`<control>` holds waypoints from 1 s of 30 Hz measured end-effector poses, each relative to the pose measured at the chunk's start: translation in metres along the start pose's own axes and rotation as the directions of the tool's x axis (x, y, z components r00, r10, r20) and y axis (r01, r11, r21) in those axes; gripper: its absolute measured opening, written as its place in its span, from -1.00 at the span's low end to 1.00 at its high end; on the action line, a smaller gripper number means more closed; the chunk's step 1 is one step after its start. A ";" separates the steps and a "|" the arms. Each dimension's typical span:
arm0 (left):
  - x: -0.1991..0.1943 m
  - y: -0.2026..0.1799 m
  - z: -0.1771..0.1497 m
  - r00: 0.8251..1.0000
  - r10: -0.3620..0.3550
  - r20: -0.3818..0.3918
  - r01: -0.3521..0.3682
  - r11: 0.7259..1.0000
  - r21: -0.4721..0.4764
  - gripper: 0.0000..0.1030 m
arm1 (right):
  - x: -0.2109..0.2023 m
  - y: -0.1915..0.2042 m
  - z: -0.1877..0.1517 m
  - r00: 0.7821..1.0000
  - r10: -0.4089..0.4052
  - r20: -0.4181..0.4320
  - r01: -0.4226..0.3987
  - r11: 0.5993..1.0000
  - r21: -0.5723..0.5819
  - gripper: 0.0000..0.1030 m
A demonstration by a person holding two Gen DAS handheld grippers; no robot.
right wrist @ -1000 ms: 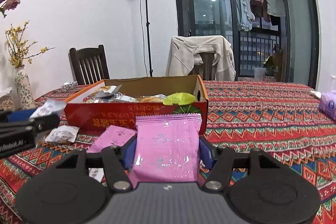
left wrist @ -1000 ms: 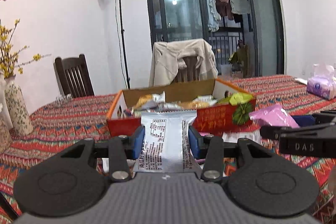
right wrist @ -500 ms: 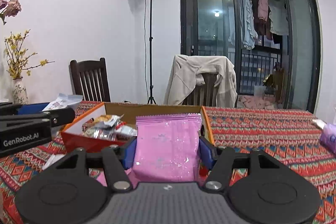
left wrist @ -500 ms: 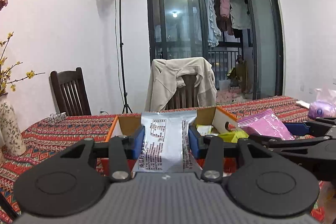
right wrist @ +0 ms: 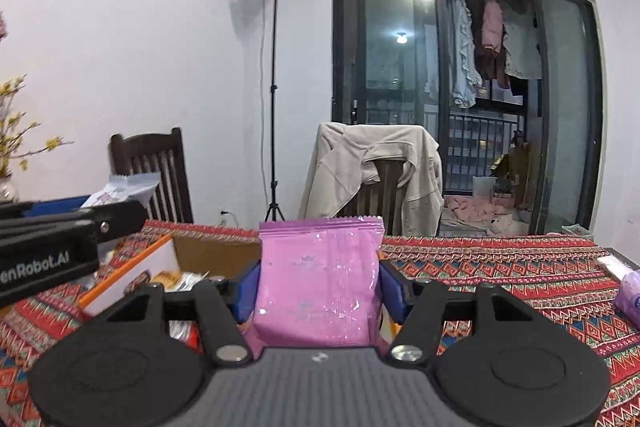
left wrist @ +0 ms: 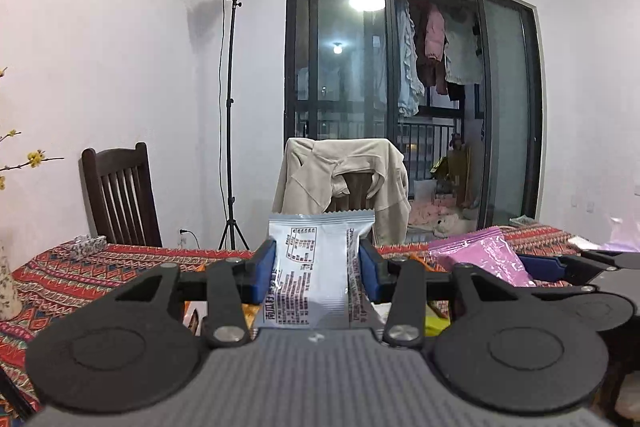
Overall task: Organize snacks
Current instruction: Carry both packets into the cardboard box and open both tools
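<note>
A white printed foil snack packet (left wrist: 316,271) is pinched upright in the left claw (left wrist: 317,267); a pink foil snack packet (right wrist: 318,279) is pinched in the right claw (right wrist: 319,283). Both are above the open orange cardboard box (right wrist: 132,269) on the patterned desk (right wrist: 500,267). Released off-centre, either slippery packet could catch the rim and slide outside.

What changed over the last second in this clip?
Both tools rose and moved forward over the snack box, which has dropped low in both views. Unchanged: the left tool stays shut on the white packet, the right tool on the pink packet.
</note>
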State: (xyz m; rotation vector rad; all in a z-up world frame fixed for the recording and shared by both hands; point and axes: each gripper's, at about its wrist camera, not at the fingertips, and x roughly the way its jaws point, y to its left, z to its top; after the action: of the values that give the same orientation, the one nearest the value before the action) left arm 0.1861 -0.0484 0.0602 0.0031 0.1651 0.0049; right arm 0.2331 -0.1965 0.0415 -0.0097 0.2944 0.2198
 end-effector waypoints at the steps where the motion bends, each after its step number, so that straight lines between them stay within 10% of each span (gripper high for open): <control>1: 0.004 0.000 0.002 1.000 0.001 0.002 -0.001 1.000 -0.006 -0.14 | 0.006 -0.001 0.003 1.000 -0.004 0.001 0.004 1.000 0.009 0.17; 30: 0.110 0.033 -0.028 0.987 0.052 -0.154 -0.066 0.994 -0.089 -0.14 | 0.111 -0.002 -0.020 0.991 -0.002 -0.132 0.002 1.000 -0.001 0.17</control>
State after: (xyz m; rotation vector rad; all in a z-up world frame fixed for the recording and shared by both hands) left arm 0.2893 -0.0148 0.0147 -0.0868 0.3164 0.0722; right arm 0.3314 -0.1752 -0.0102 -0.0258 0.4266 0.2173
